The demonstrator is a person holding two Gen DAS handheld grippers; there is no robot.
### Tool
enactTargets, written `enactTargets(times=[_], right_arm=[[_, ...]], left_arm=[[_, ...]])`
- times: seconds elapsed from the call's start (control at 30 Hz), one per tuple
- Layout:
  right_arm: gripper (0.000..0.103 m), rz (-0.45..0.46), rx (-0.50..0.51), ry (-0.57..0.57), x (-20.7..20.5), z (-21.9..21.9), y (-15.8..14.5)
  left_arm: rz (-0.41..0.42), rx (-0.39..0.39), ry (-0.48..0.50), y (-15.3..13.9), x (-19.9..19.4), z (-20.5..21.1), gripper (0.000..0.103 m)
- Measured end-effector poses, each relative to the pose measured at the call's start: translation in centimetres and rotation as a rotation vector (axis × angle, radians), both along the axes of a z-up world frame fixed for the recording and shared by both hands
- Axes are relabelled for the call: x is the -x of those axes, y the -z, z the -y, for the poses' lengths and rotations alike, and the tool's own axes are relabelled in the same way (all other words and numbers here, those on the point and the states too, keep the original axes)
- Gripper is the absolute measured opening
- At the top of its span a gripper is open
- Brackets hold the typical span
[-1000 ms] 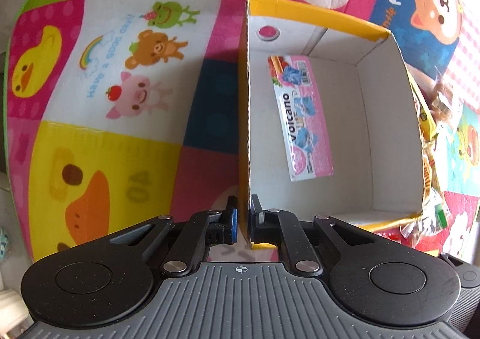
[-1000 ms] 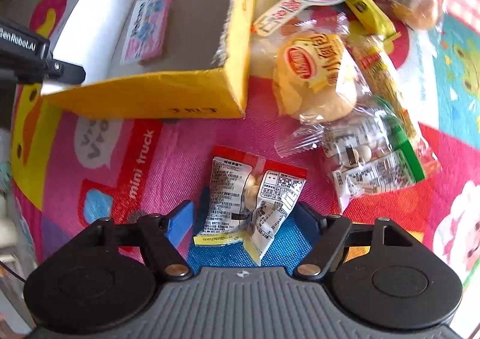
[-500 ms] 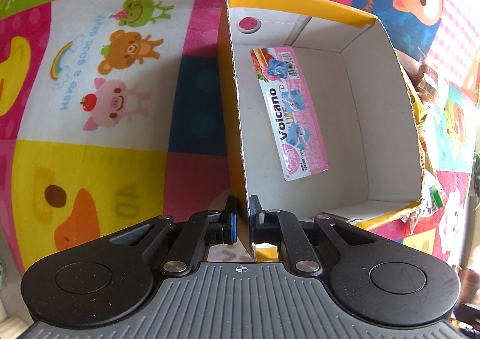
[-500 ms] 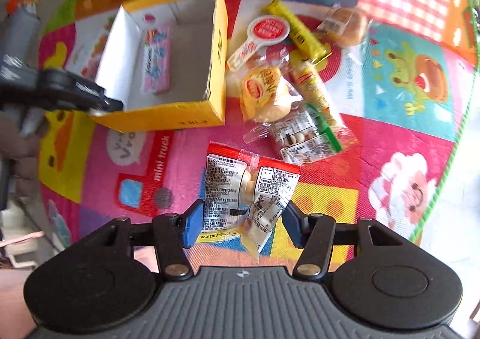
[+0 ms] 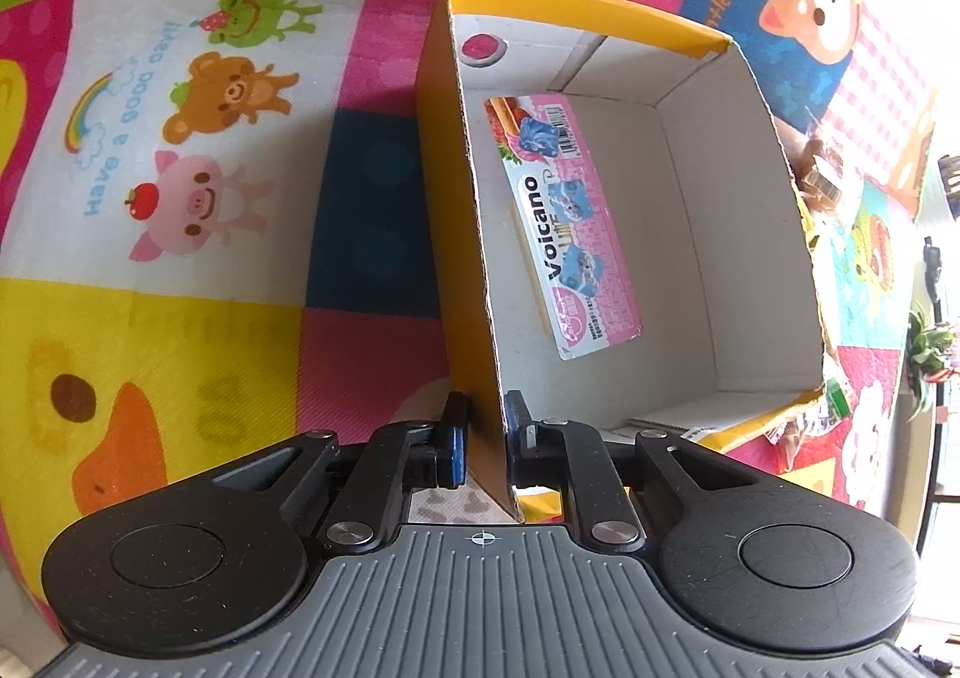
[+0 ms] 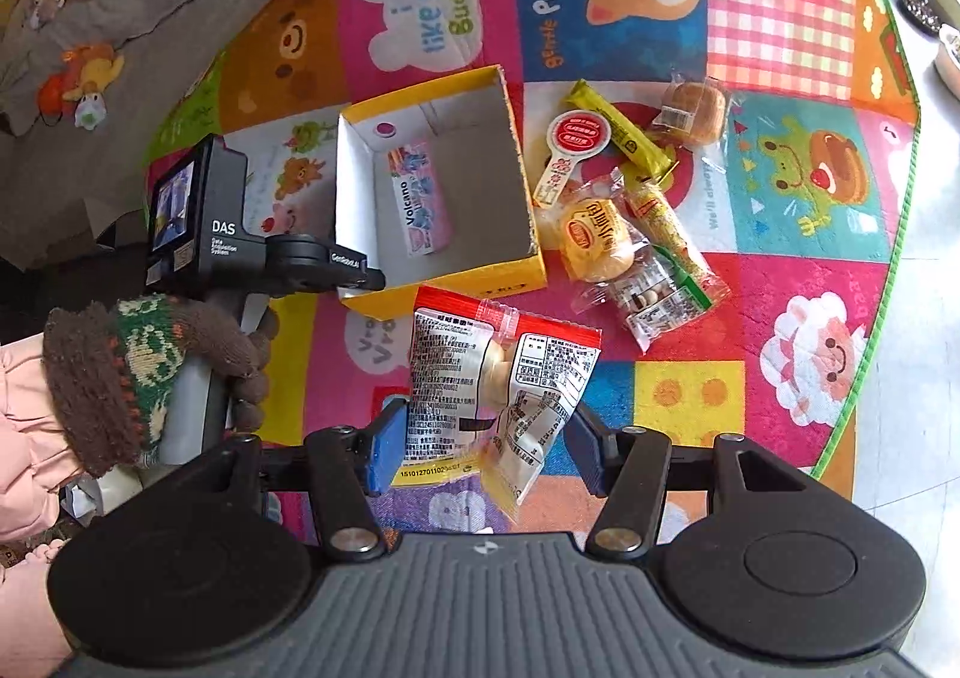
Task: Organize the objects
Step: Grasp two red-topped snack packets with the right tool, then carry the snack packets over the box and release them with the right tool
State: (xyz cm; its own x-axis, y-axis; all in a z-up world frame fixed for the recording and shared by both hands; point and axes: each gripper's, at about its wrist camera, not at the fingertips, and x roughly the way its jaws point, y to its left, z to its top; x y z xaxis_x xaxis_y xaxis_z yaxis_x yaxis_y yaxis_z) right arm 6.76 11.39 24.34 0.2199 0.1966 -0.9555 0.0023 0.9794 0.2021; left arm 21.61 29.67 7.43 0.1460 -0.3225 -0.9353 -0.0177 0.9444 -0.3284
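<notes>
A yellow cardboard box [image 5: 441,258] with a white inside stands open on the colourful play mat. A pink "Volcano" packet [image 5: 564,222] lies flat on its floor. My left gripper [image 5: 486,432] straddles the box's near-left wall, one pad on each face, and its jaws are starting to open. From the right wrist view the box [image 6: 462,285] is at centre, the pink packet [image 6: 420,198] inside it and the left gripper [image 6: 360,276] at its corner. My right gripper [image 6: 480,450] is shut on a red-topped clear snack packet [image 6: 498,372], held well above the mat.
Several snacks lie right of the box: a yellow bar [image 6: 618,132], a red-and-white paddle-shaped pack [image 6: 573,144], a wrapped bun [image 6: 693,108], a yellow cake pack [image 6: 594,240]. A gloved hand [image 6: 150,354] holds the left gripper's handle. The mat's green edge [image 6: 888,282] borders grey floor.
The right gripper closed on the snack packet and rose high with it, so the mat looks farther away. The left gripper's pads stand slightly wider on the box wall.
</notes>
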Motion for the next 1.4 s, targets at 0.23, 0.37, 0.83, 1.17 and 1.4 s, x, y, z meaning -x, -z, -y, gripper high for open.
enactTargets(times=[0.23, 0.37, 0.83, 1.17, 1.4], right_arm=[[0.056, 0.0, -0.016, -0.036, -1.8, -2.9, -0.4], [0.056, 0.03, -0.027, -0.03, -4.7, -4.6, -0.7], [0.061, 0.11, -0.071, 0.009, -16.9, -10.1, 0.3], [0.075, 0.022, -0.023, 0.14, -11.1, -2.4, 3.6], [0.075, -0.064, 0.053, 0.339, -4.3, 8.0, 6.3]], left_arm=[[0.002, 0.028, 0.008, -0.1, 0.5, -0.9, 0.016], [-0.001, 0.038, -0.009, -0.2, 0.6, -1.0, 0.016], [-0.021, 0.052, -0.048, 0.0, 0.8, -1.3, 0.016], [-0.05, 0.051, -0.107, -0.1, 0.4, -1.7, 0.016], [-0.078, -0.009, -0.109, -0.1, 0.2, -0.1, 0.013]])
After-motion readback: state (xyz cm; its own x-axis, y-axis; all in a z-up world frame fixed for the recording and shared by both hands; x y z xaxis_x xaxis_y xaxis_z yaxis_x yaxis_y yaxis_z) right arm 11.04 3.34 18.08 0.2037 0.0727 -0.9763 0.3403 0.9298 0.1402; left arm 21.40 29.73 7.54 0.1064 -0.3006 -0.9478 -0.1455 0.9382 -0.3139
